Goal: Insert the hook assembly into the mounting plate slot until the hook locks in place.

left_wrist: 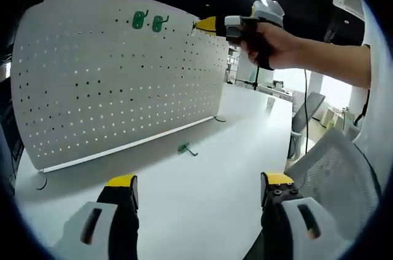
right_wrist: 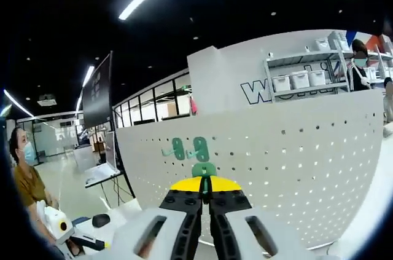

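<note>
A white pegboard stands upright on the white table. Two green hooks hang near its top edge. A third green hook lies loose on the table in front of the board. My left gripper is open low over the table, with nothing between its jaws. A hand holds my right gripper at the board's upper right edge. In the right gripper view, my right gripper is shut on a green hook, just below the two hung hooks on the pegboard.
A mesh office chair stands off the table's right edge. Behind the board are shelves with bins, a dark screen and a seated person at the far left.
</note>
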Action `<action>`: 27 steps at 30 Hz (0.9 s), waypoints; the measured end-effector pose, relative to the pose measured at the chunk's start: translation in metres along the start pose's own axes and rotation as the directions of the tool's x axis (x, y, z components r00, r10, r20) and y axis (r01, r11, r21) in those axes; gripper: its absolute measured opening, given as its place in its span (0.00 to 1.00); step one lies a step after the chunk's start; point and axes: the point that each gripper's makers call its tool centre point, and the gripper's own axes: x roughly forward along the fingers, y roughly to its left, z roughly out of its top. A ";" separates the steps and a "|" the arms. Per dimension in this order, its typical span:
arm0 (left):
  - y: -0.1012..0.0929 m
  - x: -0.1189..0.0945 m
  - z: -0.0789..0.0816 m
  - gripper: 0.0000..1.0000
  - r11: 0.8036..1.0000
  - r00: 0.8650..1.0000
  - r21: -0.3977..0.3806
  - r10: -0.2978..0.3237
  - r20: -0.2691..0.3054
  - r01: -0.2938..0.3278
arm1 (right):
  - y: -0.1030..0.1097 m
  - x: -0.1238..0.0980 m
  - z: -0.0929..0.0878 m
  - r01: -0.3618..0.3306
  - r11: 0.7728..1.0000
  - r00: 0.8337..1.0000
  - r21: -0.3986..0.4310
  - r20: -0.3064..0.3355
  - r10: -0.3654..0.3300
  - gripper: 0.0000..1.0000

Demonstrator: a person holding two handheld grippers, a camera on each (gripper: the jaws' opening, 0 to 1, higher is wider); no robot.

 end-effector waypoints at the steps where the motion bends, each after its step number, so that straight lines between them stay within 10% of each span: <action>1: 0.000 0.000 0.000 0.84 1.000 1.000 0.000 0.000 0.000 0.000 | -0.001 0.002 0.001 0.005 1.000 1.000 -0.002 0.001 -0.005 0.00; 27: 0.003 -0.002 -0.009 0.83 1.000 1.000 -0.004 0.013 -0.023 -0.013 | -0.032 0.043 0.019 0.171 0.982 0.985 -0.084 0.047 -0.168 0.00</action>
